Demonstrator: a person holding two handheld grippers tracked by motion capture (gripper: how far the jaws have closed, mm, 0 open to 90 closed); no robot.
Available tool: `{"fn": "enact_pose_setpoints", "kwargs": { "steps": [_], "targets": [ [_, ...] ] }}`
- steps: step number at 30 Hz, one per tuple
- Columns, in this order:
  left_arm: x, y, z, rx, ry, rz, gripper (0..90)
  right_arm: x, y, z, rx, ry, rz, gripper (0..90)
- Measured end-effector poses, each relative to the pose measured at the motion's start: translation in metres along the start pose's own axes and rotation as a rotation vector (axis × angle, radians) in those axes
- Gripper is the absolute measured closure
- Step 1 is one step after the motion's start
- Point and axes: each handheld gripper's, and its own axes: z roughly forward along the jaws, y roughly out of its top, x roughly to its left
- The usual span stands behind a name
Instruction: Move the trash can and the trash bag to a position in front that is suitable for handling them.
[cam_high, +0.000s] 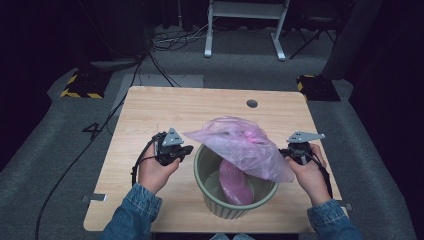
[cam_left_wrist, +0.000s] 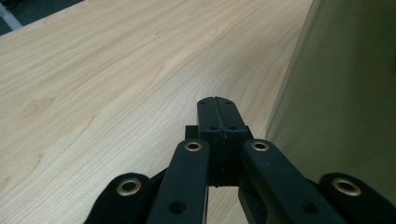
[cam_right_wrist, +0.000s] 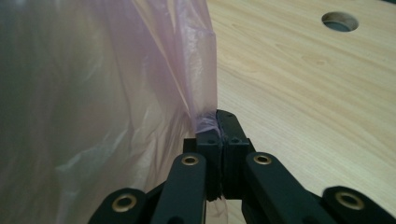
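Right gripper view: pink bag (cam_right_wrist: 116, 93) pinched in my right gripper (cam_right_wrist: 217, 122), draped over the green bin (cam_high: 235, 200).
My left gripper (cam_left_wrist: 216, 103) has its fingers together on nothing, just beside the bin wall above the counter (cam_left_wrist: 93, 93). With one edge held, I judge the film may tear or slip free.

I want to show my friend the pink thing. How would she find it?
Look at the wooden table and find the round green bin near its front edge. The pink plastic bag hangs partly inside the bin and spreads above its rim, pinched at one edge by the right gripper. It is the one thin, see-through pink thing there.
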Motion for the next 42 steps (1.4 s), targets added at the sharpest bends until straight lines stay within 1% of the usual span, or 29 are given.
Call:
{"fn": "enact_pose_setpoints", "kwargs": {
  "steps": [2, 4, 6, 7, 9, 10, 11, 13, 15, 17, 18, 19, 20, 23, 24, 26, 28, 29, 31, 32, 37, 41, 42],
  "targets": [
    [0.000, 0.000, -0.003, -0.027, -0.001, -0.004, 90.0, 0.001, -0.002, -0.001, -0.008, 0.000, -0.001, 87.1],
    [-0.001, 0.001, -0.007, -0.058, 0.000, -0.009, 90.0, 0.002, 0.000, -0.006, -0.030, -0.011, -0.006, 85.1],
    [-0.001, 0.002, -0.014, -0.104, -0.003, -0.021, 90.0, 0.002, 0.003, -0.013, -0.060, -0.024, -0.011, 82.3],
    [-0.001, 0.003, -0.018, -0.130, 0.000, -0.030, 88.0, 0.003, 0.006, -0.017, -0.075, -0.029, -0.011, 80.9],
    [-0.001, 0.004, -0.026, -0.176, 0.016, -0.039, 70.6, 0.005, 0.010, -0.025, -0.103, -0.040, -0.021, 76.1],
    [-0.001, 0.004, -0.029, -0.191, 0.020, -0.042, 63.3, 0.006, 0.011, -0.029, -0.122, -0.046, -0.027, 73.1],
    [-0.002, 0.004, -0.033, -0.212, 0.020, -0.049, 57.9, 0.007, 0.013, -0.032, -0.136, -0.053, -0.029, 71.2],
    [-0.001, 0.005, -0.043, -0.246, 0.019, -0.060, 47.8, 0.009, 0.016, -0.040, -0.169, -0.067, -0.037, 70.8],
    [-0.002, 0.006, -0.052, -0.266, 0.023, -0.061, 41.9, 0.010, 0.018, -0.045, -0.190, -0.065, -0.037, 75.0],
    [-0.005, 0.007, -0.060, -0.281, 0.037, -0.050, 38.0, 0.011, 0.020, -0.049, -0.194, -0.061, -0.045, 82.9],
    [-0.007, 0.007, -0.063, -0.282, 0.038, -0.037, 36.8, 0.012, 0.021, -0.050, -0.192, -0.056, -0.053, 86.6],
    [-0.009, 0.007, -0.066, -0.289, 0.034, -0.033, 36.4, 0.013, 0.021, -0.051, -0.192, -0.053, -0.062, 88.9],
    [-0.010, 0.008, -0.069, -0.292, 0.021, -0.030, 36.0, 0.014, 0.022, -0.051, -0.194, -0.052, -0.072, 90.0],
    [-0.016, 0.011, -0.076, -0.318, 0.000, -0.016, 33.7, 0.019, 0.026, -0.054, -0.202, -0.056, -0.093, 90.0],
    [-0.017, 0.013, -0.079, -0.331, -0.001, -0.010, 33.4, 0.020, 0.028, -0.056, -0.207, -0.060, -0.099, 90.0],
    [-0.019, 0.017, -0.083, -0.356, 0.008, -0.006, 33.1, 0.023, 0.031, -0.058, -0.215, -0.068, -0.110, 90.0],
    [-0.021, 0.022, -0.086, -0.356, 0.041, 0.015, 32.9, 0.024, 0.034, -0.061, -0.222, -0.071, -0.118, 90.0],
    [-0.021, 0.023, -0.088, -0.362, 0.039, 0.019, 32.5, 0.025, 0.036, -0.063, -0.225, -0.073, -0.119, 90.0],
    [-0.021, 0.027, -0.091, -0.394, 0.013, 0.009, 32.3, 0.026, 0.038, -0.065, -0.230, -0.077, -0.124, 90.0],
    [-0.021, 0.029, -0.093, -0.399, 0.009, 0.007, 32.0, 0.026, 0.039, -0.066, -0.232, -0.078, -0.127, 90.0],
    [-0.023, 0.033, -0.102, -0.411, 0.043, 0.020, 31.8, 0.028, 0.042, -0.071, -0.235, -0.087, -0.137, 90.0],
    [-0.027, 0.041, -0.105, -0.429, 0.039, 0.038, 31.6, 0.029, 0.044, -0.071, -0.234, -0.088, -0.145, 90.0],
    [-0.027, 0.043, -0.106, -0.432, 0.037, 0.037, 31.6, 0.030, 0.044, -0.071, -0.235, -0.089, -0.144, 90.0]
  ]
}}
